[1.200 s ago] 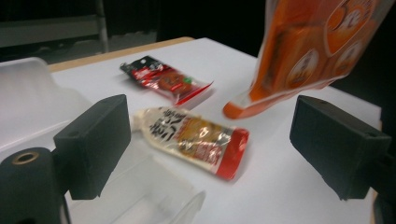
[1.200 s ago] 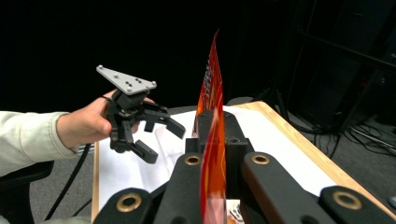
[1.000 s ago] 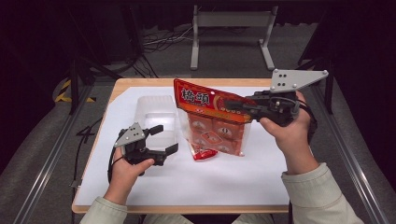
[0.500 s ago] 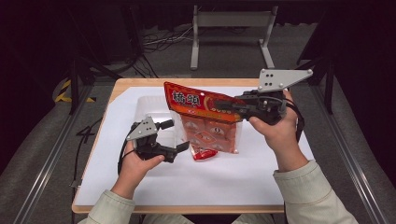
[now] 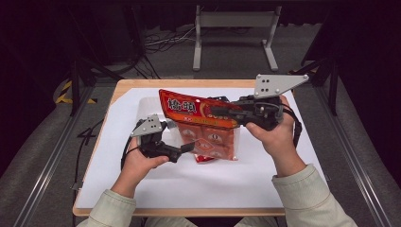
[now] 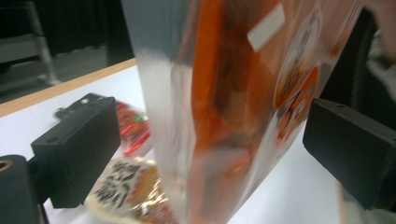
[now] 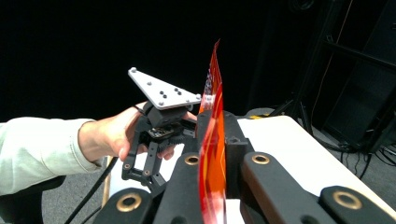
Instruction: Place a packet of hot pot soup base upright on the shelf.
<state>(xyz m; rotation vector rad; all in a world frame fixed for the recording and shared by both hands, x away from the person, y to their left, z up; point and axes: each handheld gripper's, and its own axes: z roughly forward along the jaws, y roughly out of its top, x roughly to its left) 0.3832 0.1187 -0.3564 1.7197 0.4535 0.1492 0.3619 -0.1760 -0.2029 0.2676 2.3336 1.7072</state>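
A snack bag (image 5: 208, 138) with a red printed top and a clear lower part hangs upright over the white mat. My right gripper (image 5: 218, 111) is shut on its top band, and the red edge (image 7: 212, 140) runs between the jaws in the right gripper view. My left gripper (image 5: 182, 138) is open at the bag's lower left side, with the bag (image 6: 233, 107) between its wide-apart jaws and touching neither. A small red packet (image 5: 204, 159) lies on the mat under the bag. Beside it lies a packet with black lettering (image 6: 125, 186).
The white mat (image 5: 283, 184) covers a wooden table with its edge close to the person. A metal stand (image 5: 234, 33) and cables are on the floor beyond the table. Rails run along both sides.
My left gripper has moved right and forward until its open jaws straddle the bag's lower part. The right gripper has carried the bag a little left and nearer.
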